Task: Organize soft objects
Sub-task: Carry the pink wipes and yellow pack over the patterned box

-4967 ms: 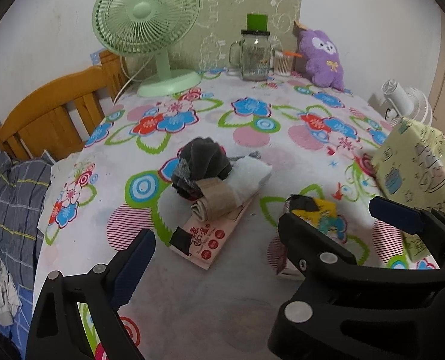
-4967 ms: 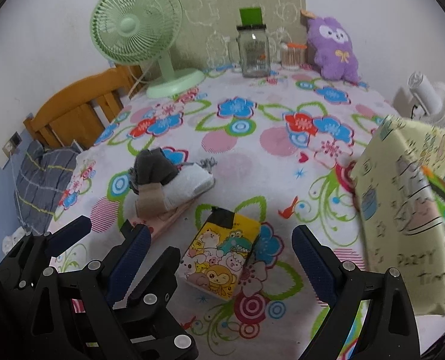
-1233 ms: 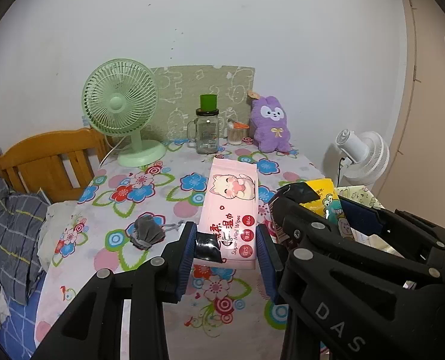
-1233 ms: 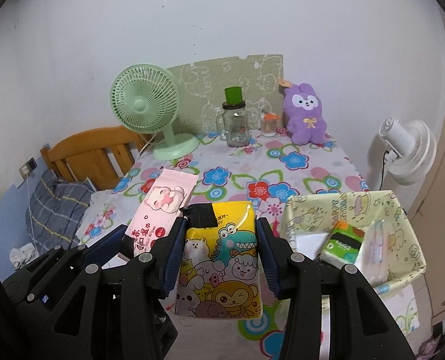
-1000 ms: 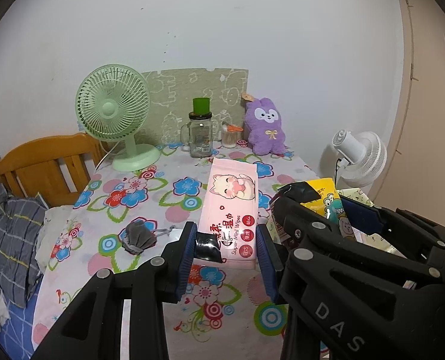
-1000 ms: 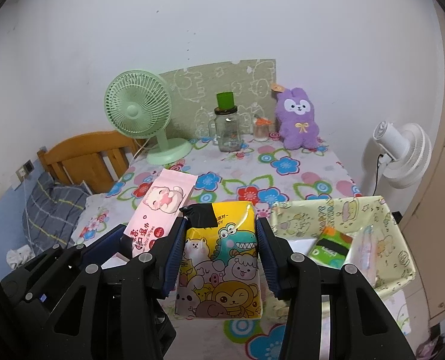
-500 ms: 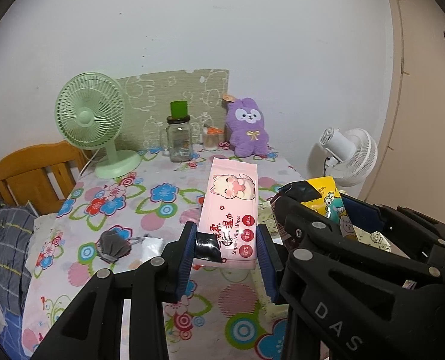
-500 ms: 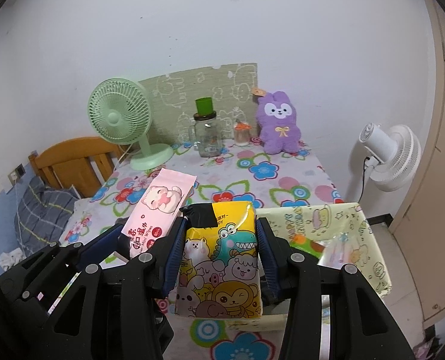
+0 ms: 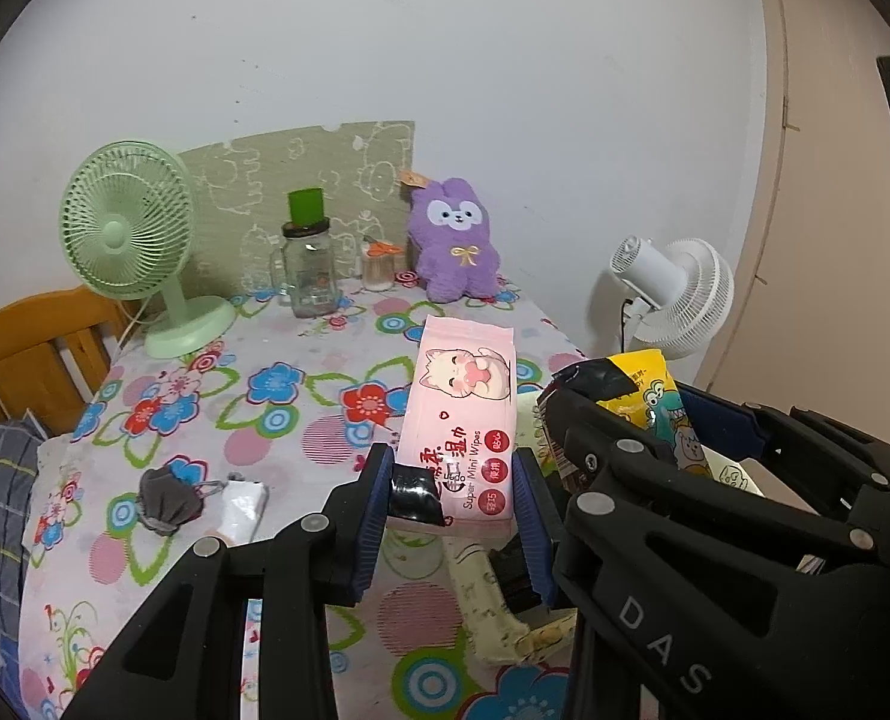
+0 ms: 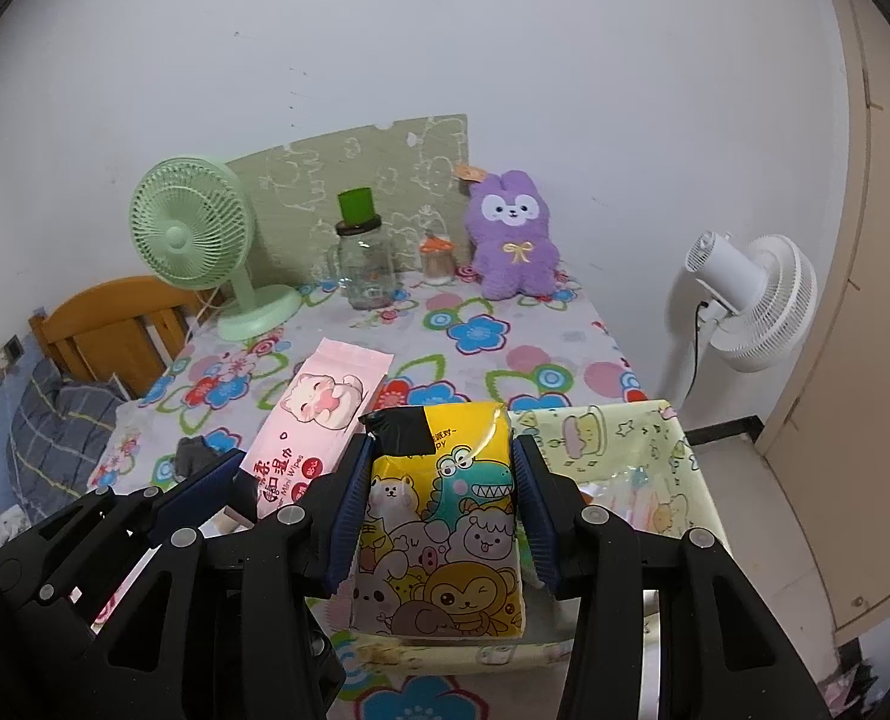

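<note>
Right gripper point(image 10: 439, 516) pinches a yellow cartoon-printed soft tissue pack point(image 10: 442, 534) by its sides, above the pale-yellow fabric basket point(image 10: 661, 438). Left gripper point(image 9: 452, 498) clamps the near end of a pink plastic wet-wipes pack point(image 9: 466, 420), long axis pointing away. Both packs probably light, squashy, slippery; grip mid-width. Dark rolled socks point(image 9: 166, 498) lie on the floral tablecloth point(image 9: 301, 396).

The setting is a room in a home. Evidence: a table covered with a flower-print cloth point(image 10: 481, 330), a green desk fan point(image 10: 196, 234), a purple plush rabbit point(image 10: 514, 240), a glass jar mug point(image 10: 364, 276), a wooden chair back point(image 10: 115, 324), a white floor fan point(image 10: 751, 300) and plaid bedding point(image 10: 55, 420).
</note>
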`<state>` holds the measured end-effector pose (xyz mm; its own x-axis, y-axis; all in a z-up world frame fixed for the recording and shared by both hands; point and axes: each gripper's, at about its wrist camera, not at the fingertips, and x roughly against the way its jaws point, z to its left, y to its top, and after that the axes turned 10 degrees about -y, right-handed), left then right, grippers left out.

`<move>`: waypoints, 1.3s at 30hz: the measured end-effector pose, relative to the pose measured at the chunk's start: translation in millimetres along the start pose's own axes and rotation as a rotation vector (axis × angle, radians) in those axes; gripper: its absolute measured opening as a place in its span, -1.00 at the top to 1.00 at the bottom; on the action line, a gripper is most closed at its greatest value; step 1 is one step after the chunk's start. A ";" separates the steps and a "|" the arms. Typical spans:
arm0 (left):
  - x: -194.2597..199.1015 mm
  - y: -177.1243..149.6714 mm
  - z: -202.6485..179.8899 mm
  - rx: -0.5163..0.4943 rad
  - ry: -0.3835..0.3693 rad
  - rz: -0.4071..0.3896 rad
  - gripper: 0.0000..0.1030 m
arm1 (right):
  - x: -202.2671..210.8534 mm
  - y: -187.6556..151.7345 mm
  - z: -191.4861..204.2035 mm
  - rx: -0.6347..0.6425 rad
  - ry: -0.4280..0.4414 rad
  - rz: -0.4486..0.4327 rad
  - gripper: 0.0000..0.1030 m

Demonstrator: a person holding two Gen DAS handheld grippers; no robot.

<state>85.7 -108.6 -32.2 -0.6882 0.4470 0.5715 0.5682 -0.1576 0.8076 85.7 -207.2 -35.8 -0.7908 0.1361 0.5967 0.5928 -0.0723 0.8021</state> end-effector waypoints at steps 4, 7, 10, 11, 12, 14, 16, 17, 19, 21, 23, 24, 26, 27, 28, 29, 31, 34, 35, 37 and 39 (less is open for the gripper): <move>-9.4 -0.1 -6.8 -0.007 -0.014 0.016 0.22 | -7.8 -1.1 -9.3 -0.010 -0.015 0.014 0.03; -17.1 -0.5 -12.6 -0.011 -0.024 0.029 0.22 | -13.7 -2.3 -16.3 -0.018 -0.025 0.025 0.03; -25.4 -1.4 -17.4 -0.014 -0.032 0.044 0.22 | -19.5 -4.5 -23.5 -0.026 -0.033 0.037 0.03; -27.6 -1.2 -18.1 -0.014 -0.034 0.048 0.22 | -21.8 -5.3 -25.9 -0.029 -0.035 0.042 0.03; -30.2 -1.7 -19.7 -0.016 -0.037 0.053 0.22 | -23.4 -5.8 -27.7 -0.032 -0.038 0.045 0.03; -34.9 -2.1 -21.9 -0.017 -0.042 0.063 0.22 | -27.7 -7.5 -32.2 -0.037 -0.043 0.055 0.03; -39.8 -3.0 -24.4 -0.020 -0.050 0.074 0.22 | -31.4 -9.3 -35.4 -0.042 -0.048 0.064 0.03; -42.3 -3.1 -25.4 -0.020 -0.053 0.078 0.22 | -33.3 -9.9 -37.1 -0.045 -0.051 0.069 0.03; -46.7 -4.0 -27.2 -0.018 -0.059 0.085 0.22 | -36.8 -11.3 -40.8 -0.049 -0.058 0.076 0.03; -51.5 -4.7 -28.5 -0.017 -0.064 0.094 0.22 | -40.4 -12.9 -44.6 -0.051 -0.064 0.086 0.03; -56.7 -6.0 -30.3 -0.018 -0.069 0.107 0.22 | -43.9 -14.6 -47.5 -0.054 -0.068 0.095 0.03; -59.7 -7.2 -31.4 -0.019 -0.072 0.117 0.22 | -45.6 -15.7 -49.0 -0.055 -0.072 0.101 0.03; -63.8 -8.5 -32.4 -0.020 -0.077 0.130 0.22 | -50.4 -18.1 -52.2 -0.059 -0.075 0.113 0.03; -66.5 -9.6 -33.3 -0.020 -0.080 0.138 0.22 | -52.7 -19.2 -53.8 -0.061 -0.074 0.120 0.03; -69.0 -10.2 -33.5 -0.021 -0.080 0.143 0.22 | -54.1 -20.5 -54.9 -0.063 -0.074 0.125 0.03; -71.2 -11.0 -34.0 -0.023 -0.079 0.149 0.22 | -56.0 -21.4 -56.0 -0.066 -0.075 0.131 0.03; -74.6 -12.4 -35.0 -0.026 -0.076 0.161 0.21 | -60.1 -23.6 -58.6 -0.070 -0.074 0.144 0.03; -77.5 -13.5 -36.7 -0.033 -0.071 0.175 0.16 | -64.0 -26.3 -59.8 -0.072 -0.072 0.156 0.03; -77.8 -13.8 -37.1 -0.036 -0.066 0.177 0.02 | -65.3 -26.9 -60.3 -0.073 -0.070 0.159 0.03; -78.5 -13.5 -36.9 -0.036 -0.060 0.177 -0.25 | -67.1 -26.6 -60.8 -0.077 -0.068 0.161 0.03; -79.4 -13.2 -35.9 -0.034 -0.052 0.177 -0.30 | -67.8 -26.2 -61.2 -0.078 -0.066 0.160 0.03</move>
<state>116.7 -173.6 -83.0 -0.5541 0.4548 0.6972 0.6619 -0.2672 0.7003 114.5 -275.0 -95.8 -0.6739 0.1810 0.7163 0.6948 -0.1745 0.6977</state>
